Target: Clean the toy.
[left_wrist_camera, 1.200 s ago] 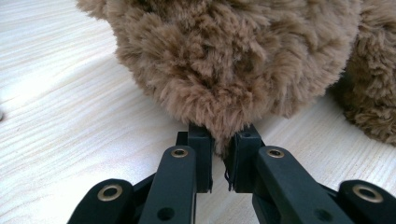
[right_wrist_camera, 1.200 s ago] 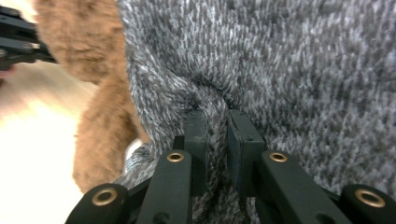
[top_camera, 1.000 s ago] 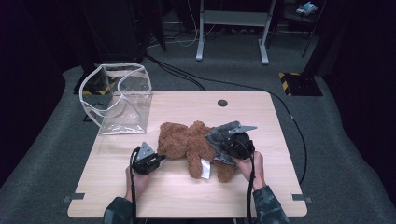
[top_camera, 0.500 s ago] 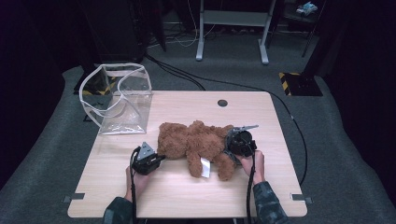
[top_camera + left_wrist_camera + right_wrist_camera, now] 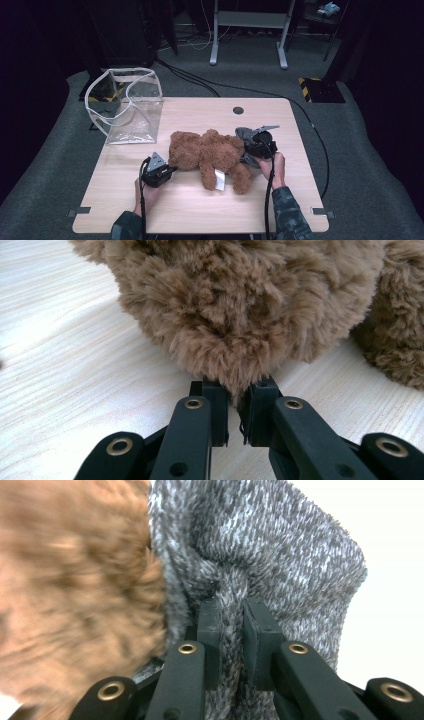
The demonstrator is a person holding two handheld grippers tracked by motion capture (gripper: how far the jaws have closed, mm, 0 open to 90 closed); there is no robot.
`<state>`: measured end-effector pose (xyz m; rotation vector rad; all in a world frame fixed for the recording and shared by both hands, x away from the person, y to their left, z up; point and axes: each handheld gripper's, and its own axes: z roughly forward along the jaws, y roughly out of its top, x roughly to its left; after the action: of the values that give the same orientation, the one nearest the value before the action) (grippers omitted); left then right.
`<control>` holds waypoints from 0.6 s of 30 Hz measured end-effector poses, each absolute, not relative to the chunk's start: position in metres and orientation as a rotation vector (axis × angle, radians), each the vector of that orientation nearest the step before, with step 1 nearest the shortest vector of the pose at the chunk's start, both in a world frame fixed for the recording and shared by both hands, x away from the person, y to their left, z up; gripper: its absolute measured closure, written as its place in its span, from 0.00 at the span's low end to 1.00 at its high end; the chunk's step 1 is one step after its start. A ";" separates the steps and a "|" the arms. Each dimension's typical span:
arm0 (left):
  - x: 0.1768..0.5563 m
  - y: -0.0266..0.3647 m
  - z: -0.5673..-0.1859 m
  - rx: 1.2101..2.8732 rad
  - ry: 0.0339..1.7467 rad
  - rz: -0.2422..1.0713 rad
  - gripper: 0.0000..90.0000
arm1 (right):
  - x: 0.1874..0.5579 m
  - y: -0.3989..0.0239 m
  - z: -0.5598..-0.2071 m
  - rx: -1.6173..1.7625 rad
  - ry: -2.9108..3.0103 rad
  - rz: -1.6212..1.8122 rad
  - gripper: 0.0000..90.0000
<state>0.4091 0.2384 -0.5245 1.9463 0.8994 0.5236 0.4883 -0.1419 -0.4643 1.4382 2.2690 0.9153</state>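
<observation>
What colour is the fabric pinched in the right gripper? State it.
Mottled grey knit fabric, clearest in the right gripper view.

Dim room, grey carpet [image 5: 360, 165], wooden table [image 5: 280, 210], metal desk frame [image 5: 248, 30] behind

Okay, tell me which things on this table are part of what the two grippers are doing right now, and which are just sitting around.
In the job:
- brown teddy bear, its fur pinched by the left gripper
- grey knit cloth, clamped in the right gripper

Lying about:
- clear plastic bag, standing open at the table's far left corner
- white tag on the bear
</observation>
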 end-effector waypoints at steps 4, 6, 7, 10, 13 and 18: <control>0.409 0.239 -0.524 1.947 0.898 0.522 0.92 | 0.497 -0.143 -0.479 1.489 2.280 0.883 0.89; 0.409 0.238 -0.525 1.946 0.900 0.521 0.92 | 0.497 -0.145 -0.480 1.490 2.254 0.826 0.89; 0.409 0.239 -0.525 1.945 0.899 0.524 0.92 | 0.497 -0.148 -0.481 1.508 2.247 0.797 0.89; 0.409 0.239 -0.525 1.944 0.899 0.525 0.92 | 0.497 -0.165 -0.487 1.559 2.215 0.723 0.89; 0.409 0.239 -0.524 1.947 0.899 0.524 0.92 | 0.491 -0.181 -0.485 1.615 2.179 0.772 0.88; 0.409 0.239 -0.524 1.955 0.899 0.521 0.92 | 0.474 -0.191 -0.467 1.590 2.146 0.888 0.88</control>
<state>0.4091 0.2386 -0.5241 1.9554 0.8993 0.5206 0.4740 -0.1907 -0.4670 1.5902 2.1457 0.8875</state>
